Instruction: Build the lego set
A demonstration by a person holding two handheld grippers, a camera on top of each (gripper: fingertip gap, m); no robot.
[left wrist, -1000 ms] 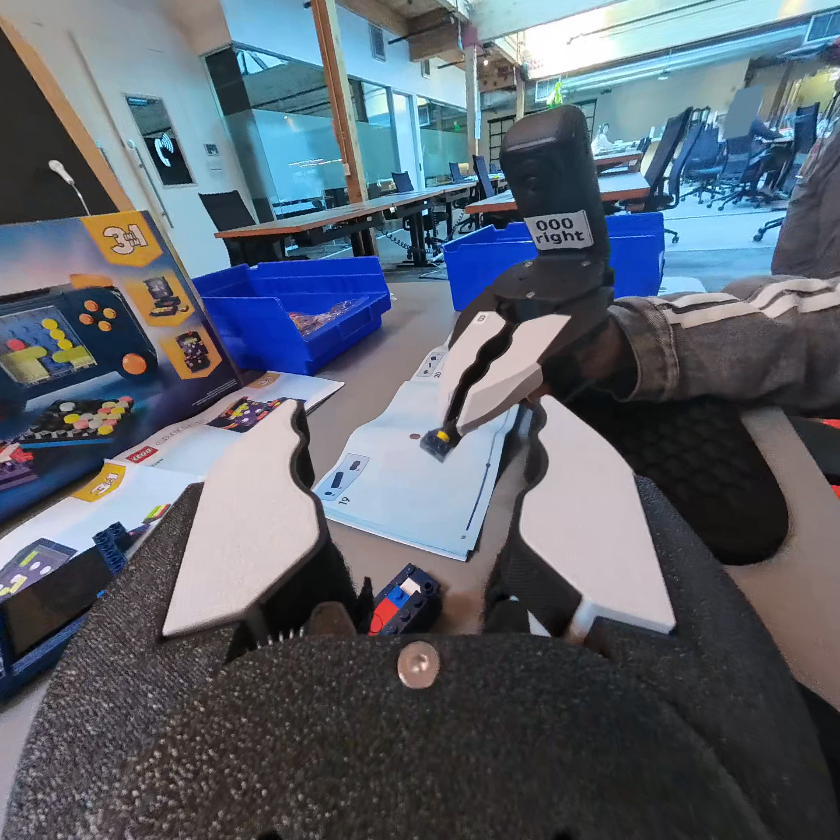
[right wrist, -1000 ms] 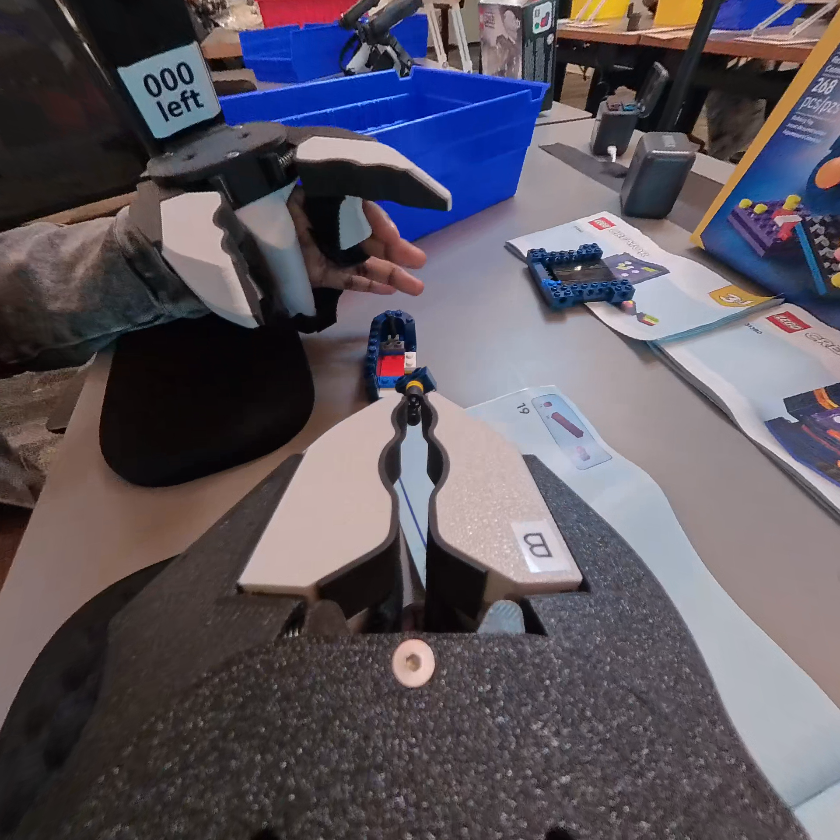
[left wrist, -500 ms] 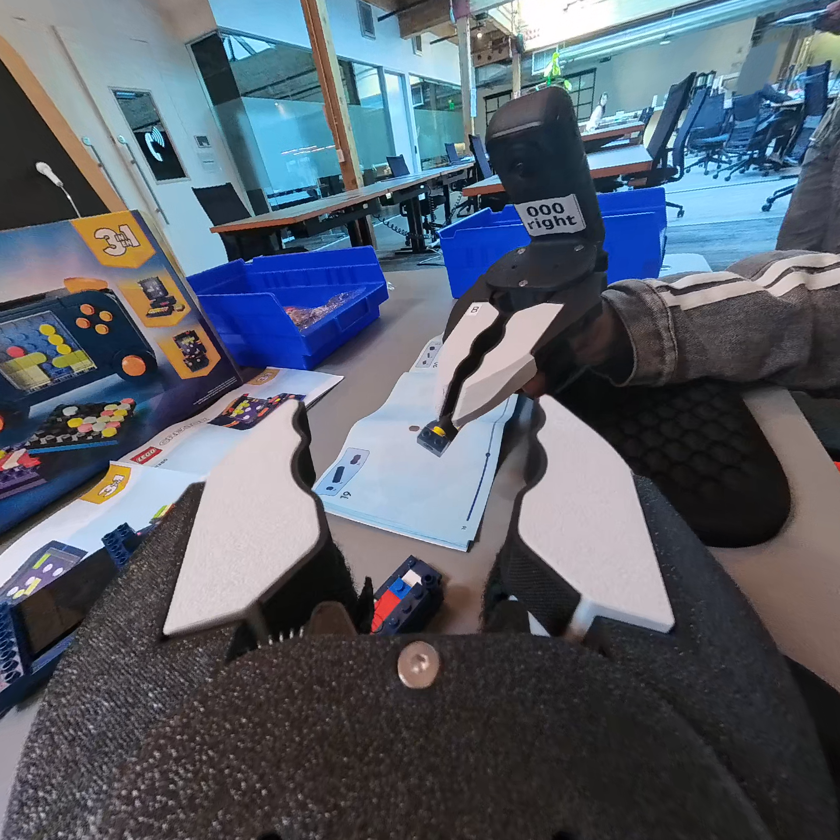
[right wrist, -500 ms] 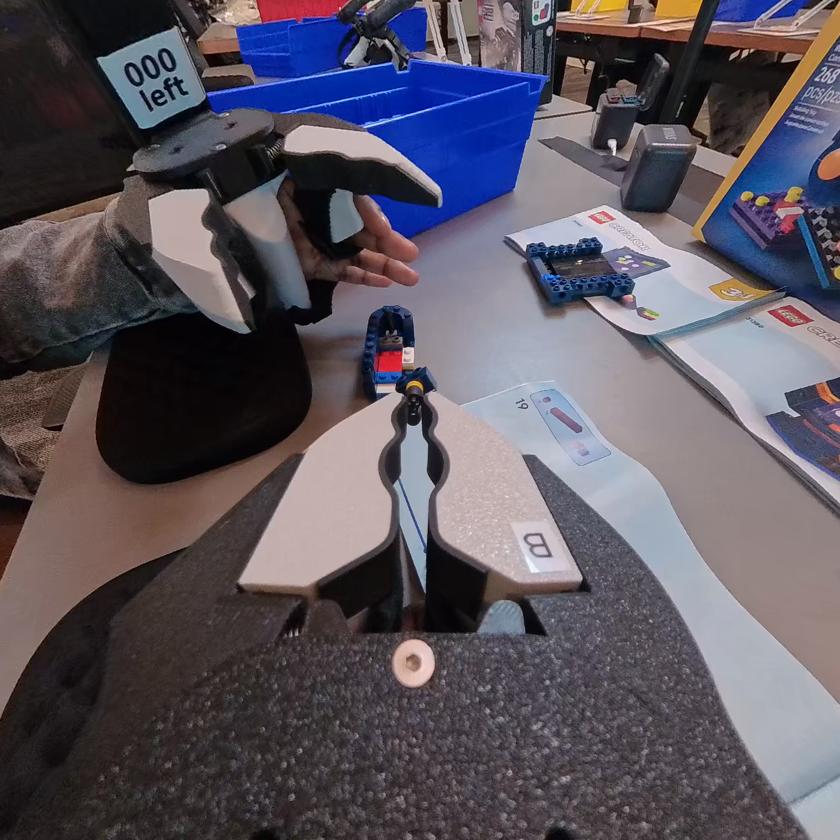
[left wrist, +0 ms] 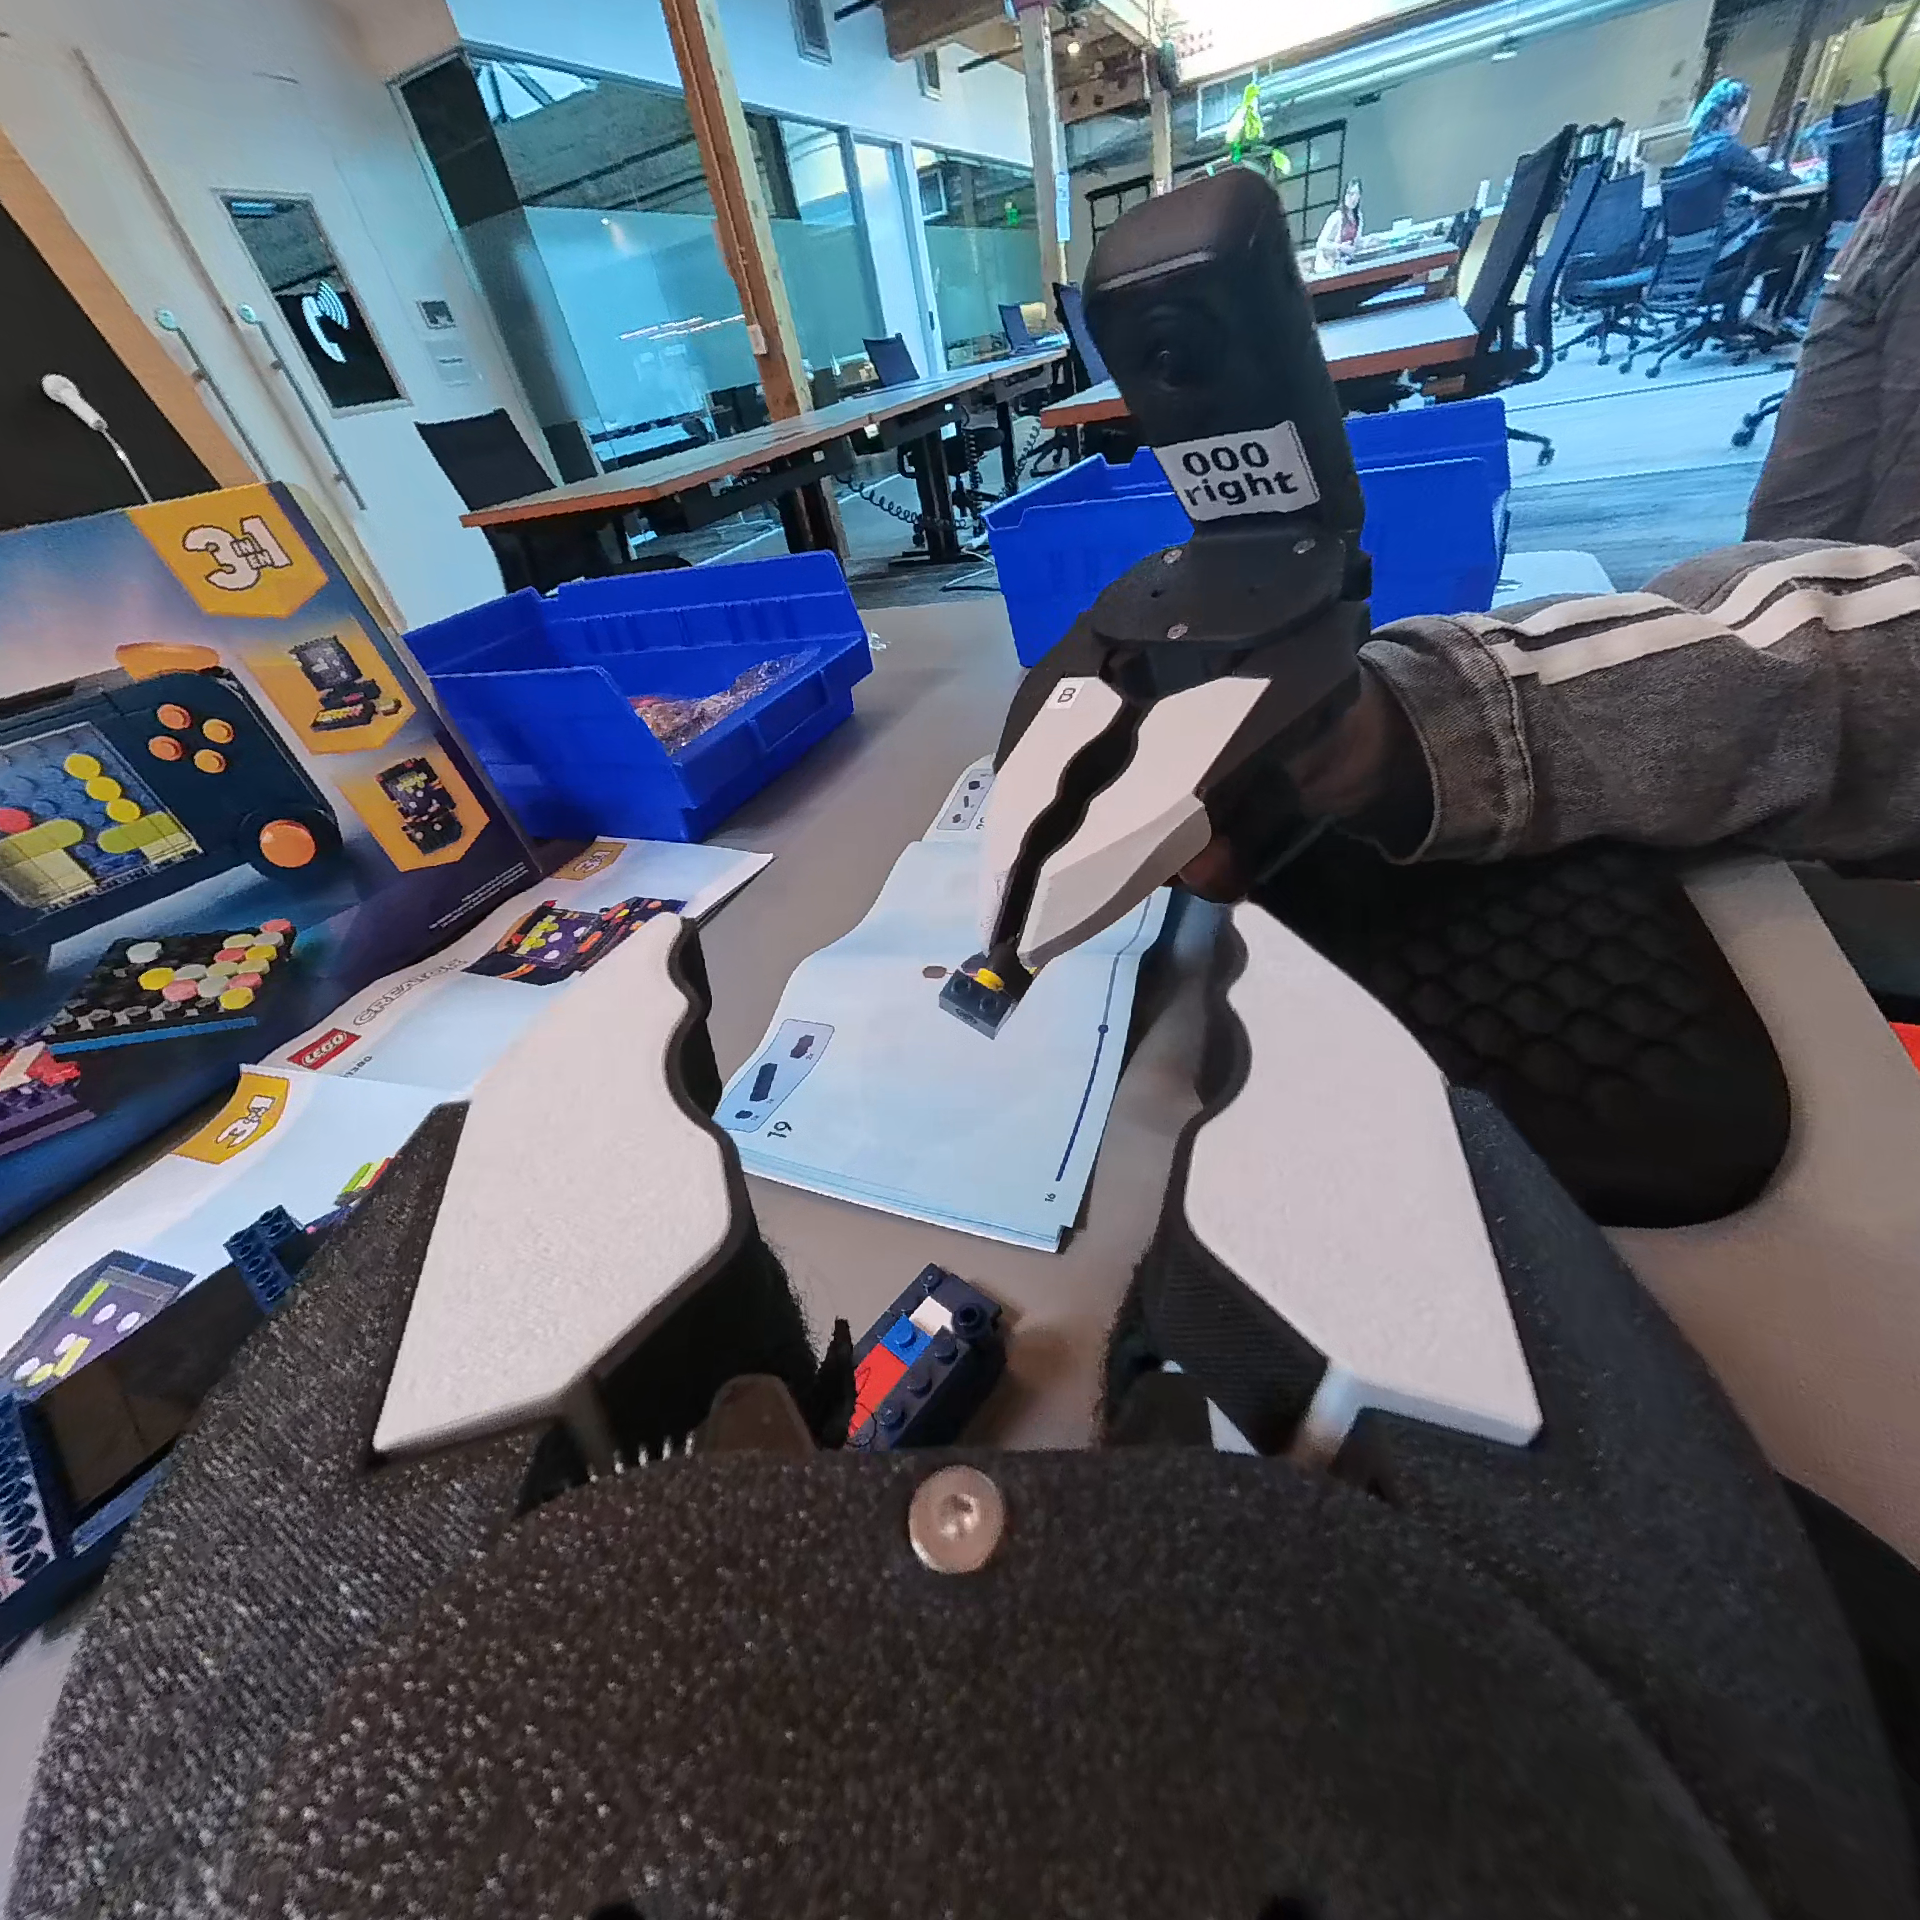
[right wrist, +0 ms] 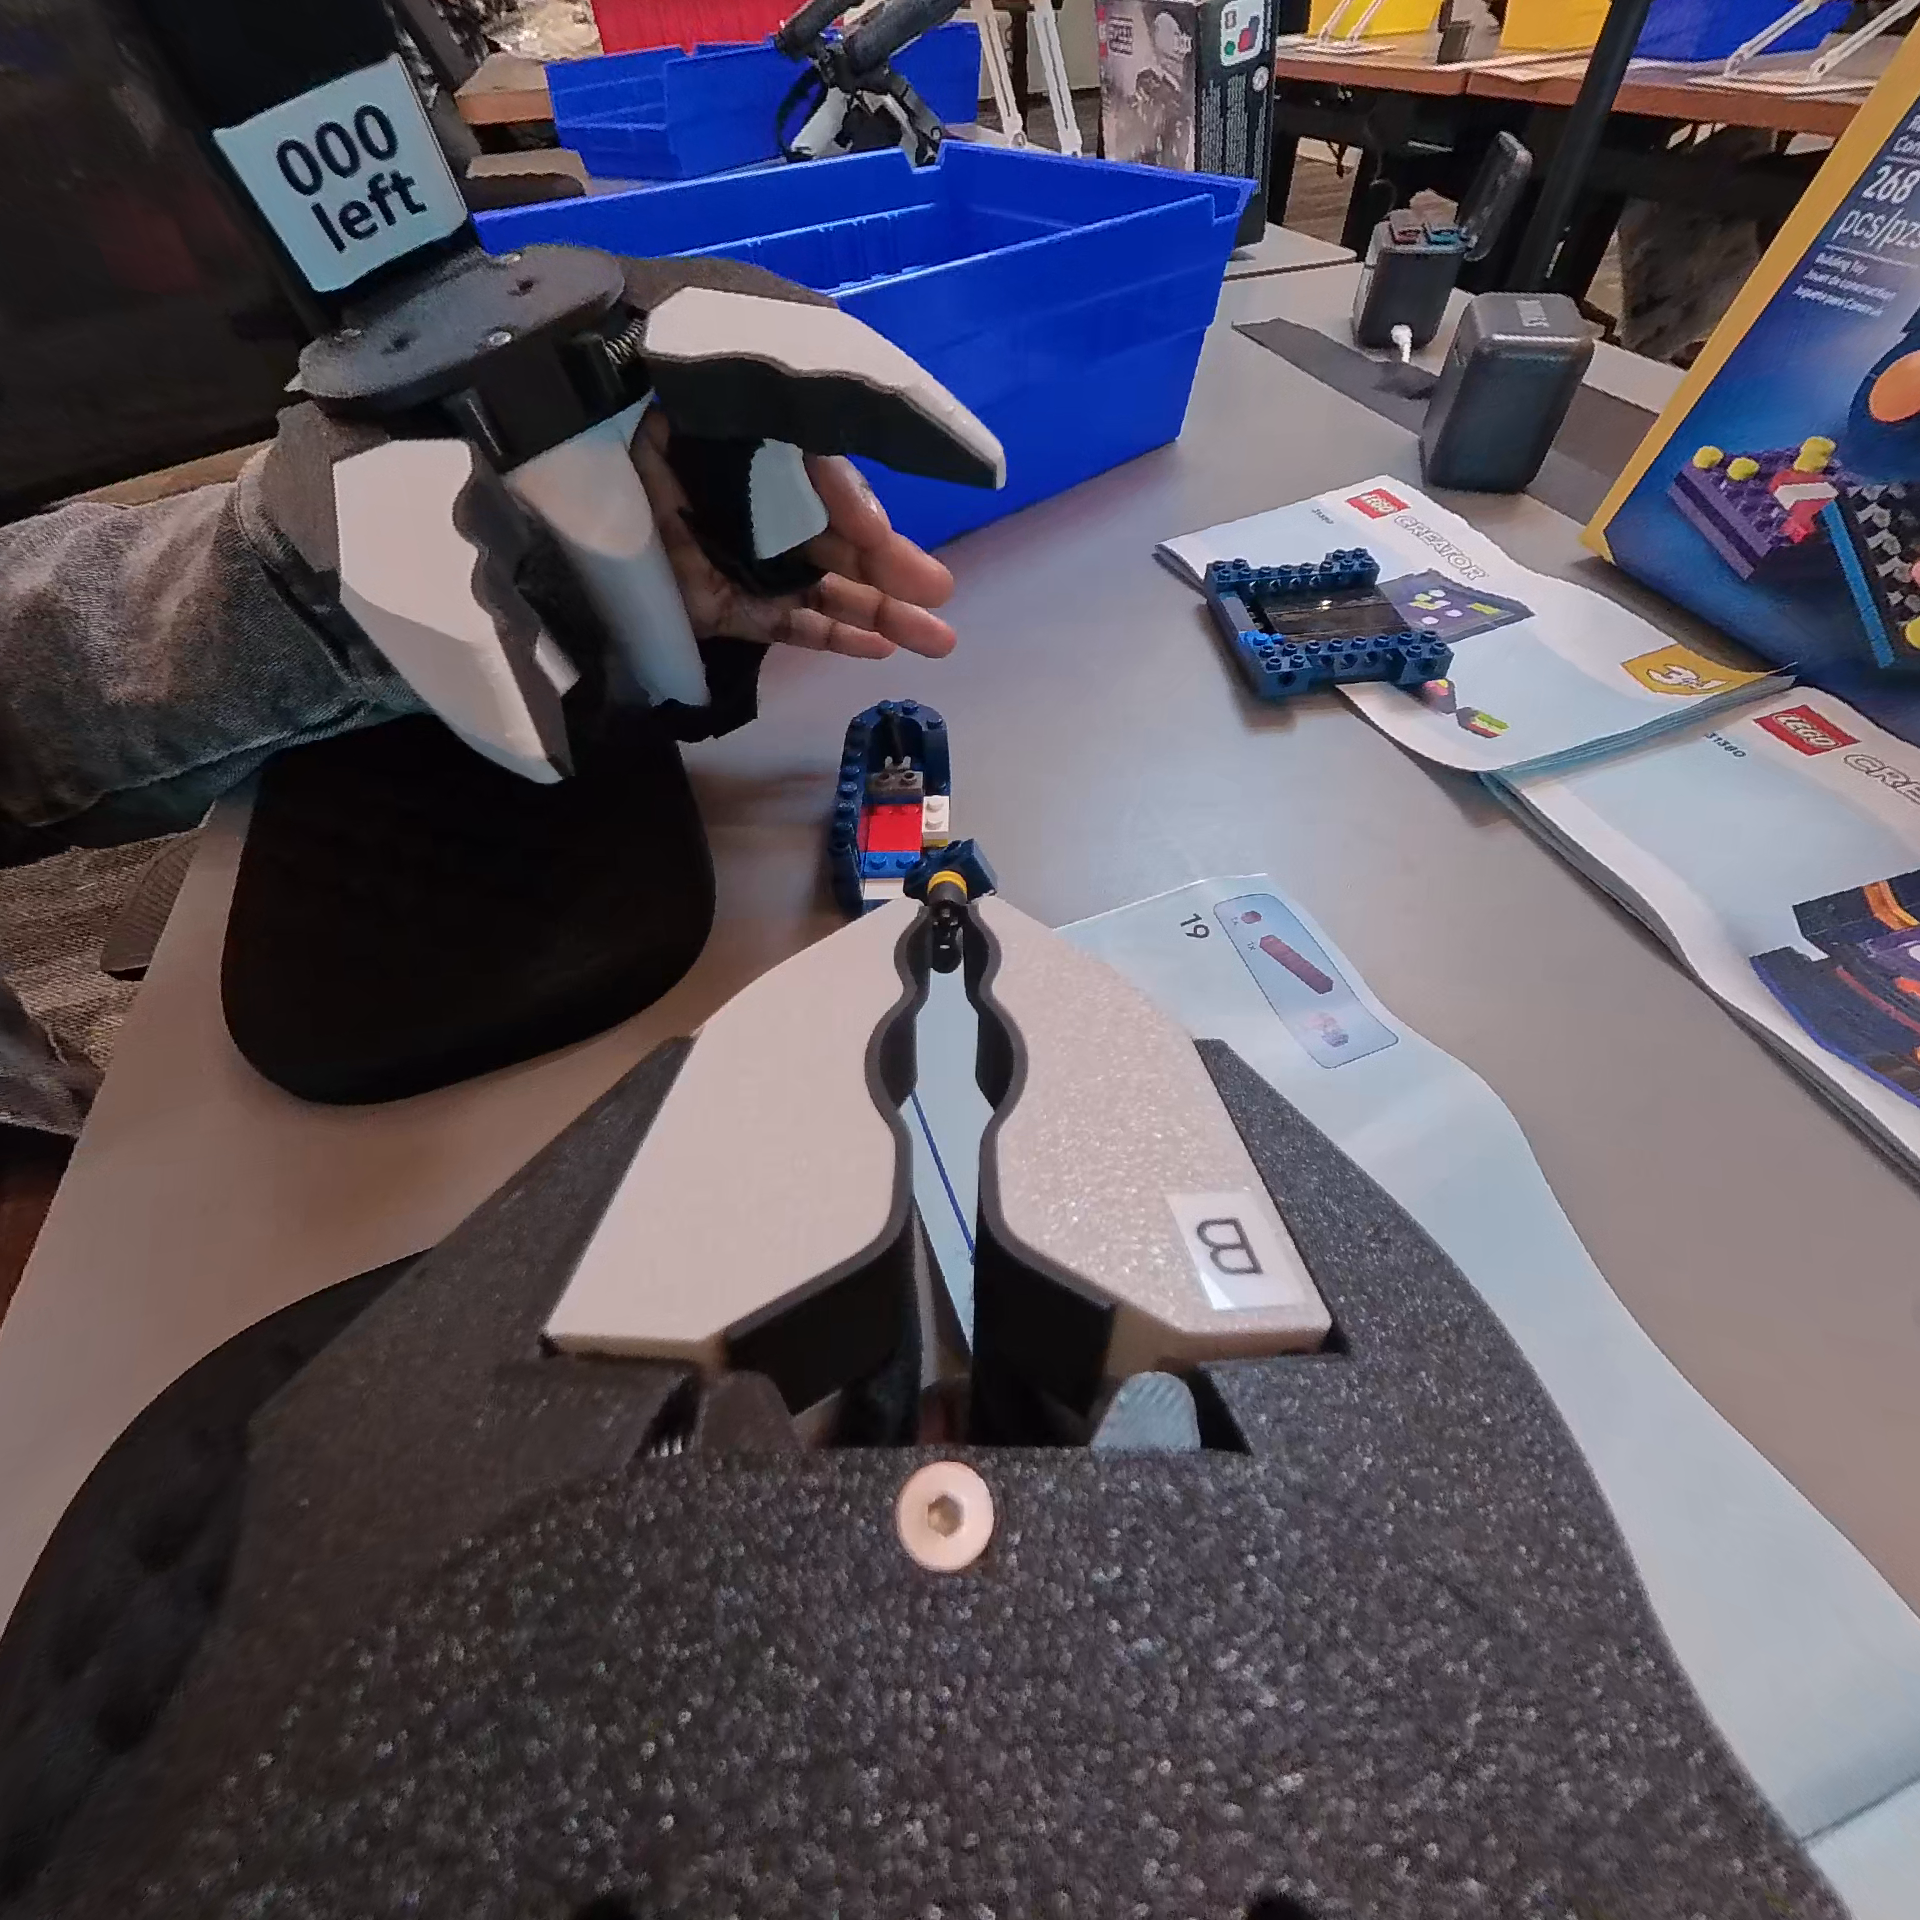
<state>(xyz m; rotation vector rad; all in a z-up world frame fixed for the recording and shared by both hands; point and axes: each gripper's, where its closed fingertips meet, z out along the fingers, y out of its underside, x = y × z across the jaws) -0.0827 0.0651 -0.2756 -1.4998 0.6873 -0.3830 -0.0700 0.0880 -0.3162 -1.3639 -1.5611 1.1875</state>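
The grey tabletop (right wrist: 1195,790) carries an open booklet (left wrist: 935,1101); the left claw (left wrist: 951,1122) gapes wide above a small blue brick boat (right wrist: 891,800); the right claw (right wrist: 943,920) is clamped on a dark-blue brick piece (left wrist: 982,1003) with a yellow ring, over the booklet.

Two blue bins (left wrist: 665,707) — three instruction booklets (right wrist: 1455,665).

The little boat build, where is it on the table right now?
The boat build lies on the grey table, just beyond the right gripper's tips, right of the black pad, under the open left gripper.
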